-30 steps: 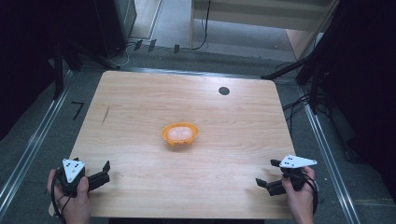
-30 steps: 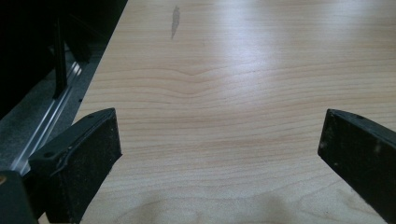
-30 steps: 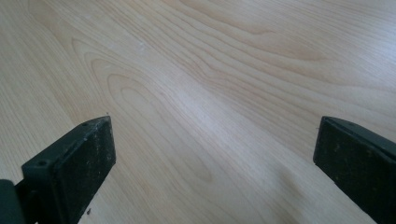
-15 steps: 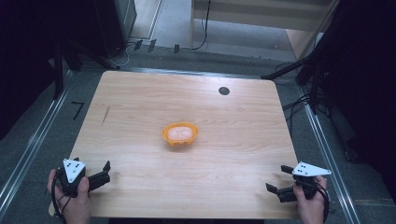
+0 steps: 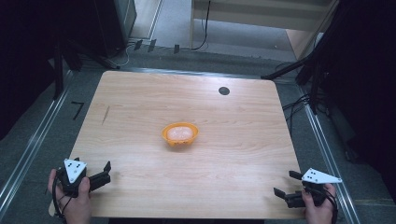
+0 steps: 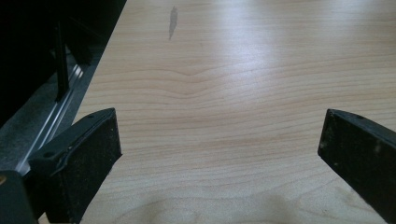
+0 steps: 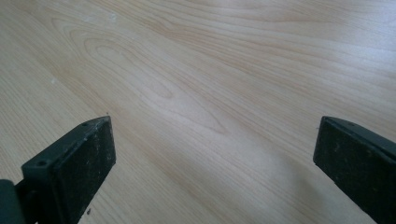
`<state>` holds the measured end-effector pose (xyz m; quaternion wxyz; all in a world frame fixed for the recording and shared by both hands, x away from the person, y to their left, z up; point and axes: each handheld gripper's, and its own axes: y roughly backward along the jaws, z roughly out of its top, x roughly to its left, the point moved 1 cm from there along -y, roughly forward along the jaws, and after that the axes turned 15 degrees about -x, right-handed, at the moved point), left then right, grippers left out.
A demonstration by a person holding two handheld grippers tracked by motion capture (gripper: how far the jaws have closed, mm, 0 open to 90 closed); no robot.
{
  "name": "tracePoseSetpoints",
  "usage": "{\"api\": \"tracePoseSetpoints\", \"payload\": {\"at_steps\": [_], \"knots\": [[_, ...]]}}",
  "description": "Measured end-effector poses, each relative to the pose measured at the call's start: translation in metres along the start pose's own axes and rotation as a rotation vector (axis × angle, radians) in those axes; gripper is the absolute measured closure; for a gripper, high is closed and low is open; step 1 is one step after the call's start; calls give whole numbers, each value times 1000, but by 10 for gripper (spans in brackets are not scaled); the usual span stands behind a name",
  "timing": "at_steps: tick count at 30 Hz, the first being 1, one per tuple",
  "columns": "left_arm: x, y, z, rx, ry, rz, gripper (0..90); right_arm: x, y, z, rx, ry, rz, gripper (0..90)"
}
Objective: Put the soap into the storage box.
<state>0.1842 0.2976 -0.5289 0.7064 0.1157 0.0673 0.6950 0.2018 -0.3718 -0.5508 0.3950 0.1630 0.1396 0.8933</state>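
Note:
An orange bowl (image 5: 180, 134) with something pale inside sits near the middle of the wooden table (image 5: 233, 140). My left gripper (image 5: 106, 171) rests at the near left corner, held in a hand, jaws pointing right and wide apart with nothing between them. In the left gripper view, the left gripper (image 6: 219, 140) has bare wood between its pads. My right gripper (image 5: 284, 183) is at the near right corner, jaws pointing left, open and empty. Wood grain alone lies between the pads of the right gripper (image 7: 215, 144) in its own view.
A black round grommet (image 5: 224, 90) is set in the table's far right part. A dark streak (image 5: 106, 115) marks the left side, also seen as the streak (image 6: 173, 21). Metal rails (image 5: 32, 144) flank the table; cables (image 5: 294, 105) lie on the floor at right.
My right gripper has drawn back toward the near right corner, closer to the table's front edge. The left gripper and the bowl have stayed put.

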Motion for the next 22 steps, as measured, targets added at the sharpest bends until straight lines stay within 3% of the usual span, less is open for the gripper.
{"api": "tracePoseSetpoints", "payload": {"at_steps": [22], "knots": [[0,-1,0,3,0,-1,0,-2,3,-9,-21,-14,-27,0]]}}
